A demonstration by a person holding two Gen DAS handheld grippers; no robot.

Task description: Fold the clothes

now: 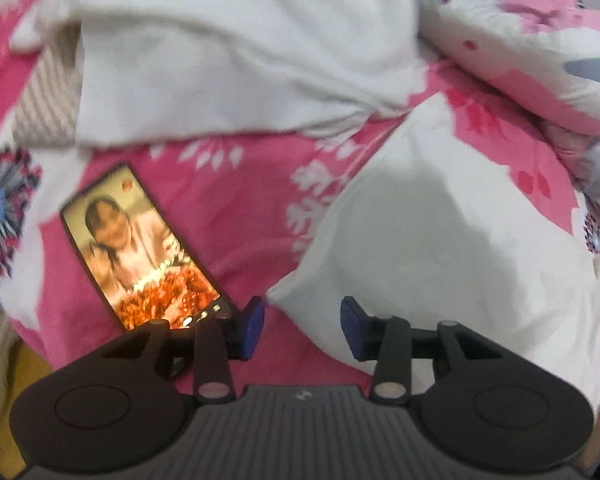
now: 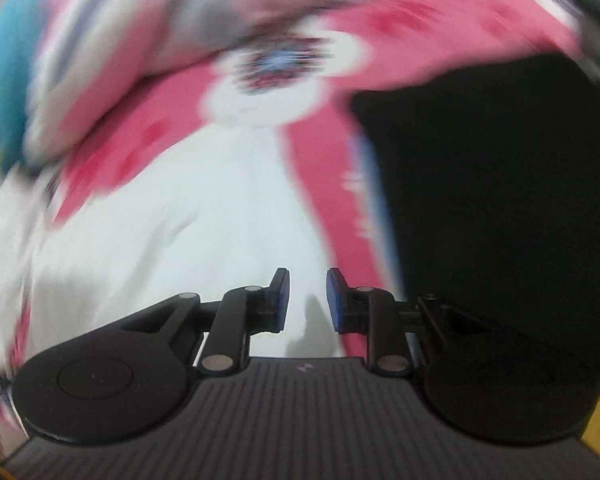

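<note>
Left wrist: my left gripper (image 1: pixel 302 328) is spread and empty; a flat white garment (image 1: pixel 452 240) lies at one o'clock, a rumpled white heap (image 1: pixel 228 52) at twelve. Right wrist, blurred: my right gripper (image 2: pixel 308 300) is parted over white cloth (image 2: pixel 172 216); I can't judge folding progress.

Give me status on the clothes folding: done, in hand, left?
Done: one white garment lies flat with straight edges on the pink floral bedspread, apparently folded. In hand: nothing; the left claw and right claw are both open and empty, the right view motion-blurred. Left: a rumpled white garment farther back and a black one look unfolded. A lit phone lies nearby.
</note>
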